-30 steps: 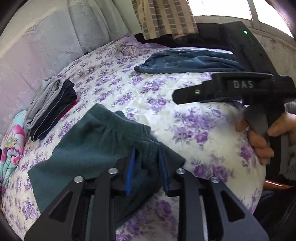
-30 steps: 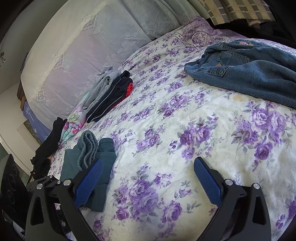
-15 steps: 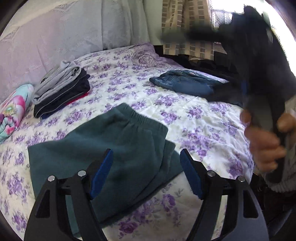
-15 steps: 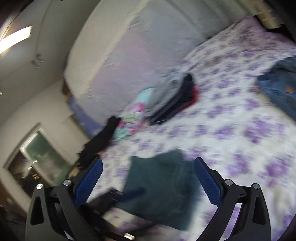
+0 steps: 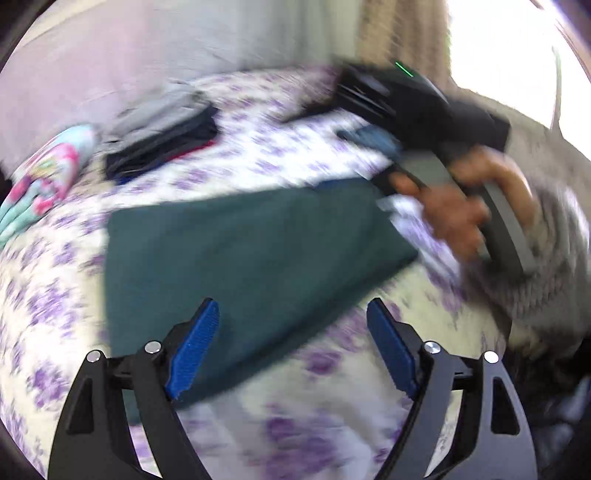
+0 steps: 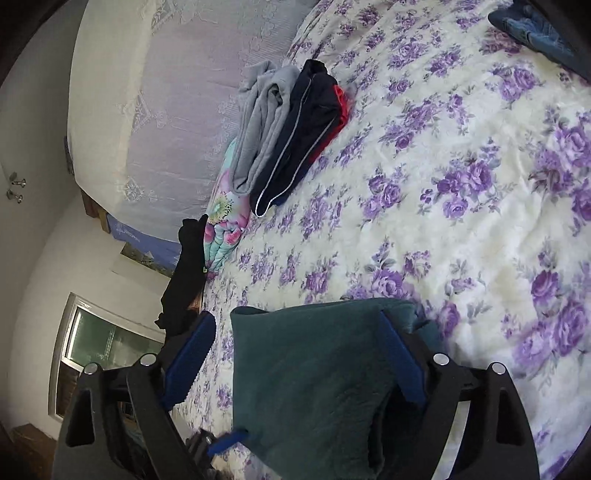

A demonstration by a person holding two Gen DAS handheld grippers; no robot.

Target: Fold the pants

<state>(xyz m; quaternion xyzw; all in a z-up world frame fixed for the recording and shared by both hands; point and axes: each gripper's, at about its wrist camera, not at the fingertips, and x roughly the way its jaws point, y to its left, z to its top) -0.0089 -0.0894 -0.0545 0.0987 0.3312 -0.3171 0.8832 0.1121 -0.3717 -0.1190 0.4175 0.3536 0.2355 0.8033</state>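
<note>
The dark green pants (image 5: 243, 247) lie folded flat on the floral bedspread (image 5: 280, 155). My left gripper (image 5: 291, 347) is open and empty, just above the pants' near edge; this view is motion-blurred. In the right wrist view the green pants (image 6: 306, 380) sit between my right gripper's (image 6: 295, 365) wide-open blue pads (image 6: 400, 363), with the fabric against the right pad. The right gripper body and the hand holding it show in the left wrist view (image 5: 413, 107), at the pants' far right corner.
A stack of folded grey, navy and red clothes (image 6: 291, 129) lies near the headboard, beside a colourful floral bundle (image 6: 221, 229). Blue jeans (image 6: 532, 29) lie at the far side of the bed. A black garment (image 6: 184, 277) hangs at the bed's edge.
My left gripper let go of the green pants, opened and pulled back. My right gripper swung down over the pants' corner, jaws still wide.
</note>
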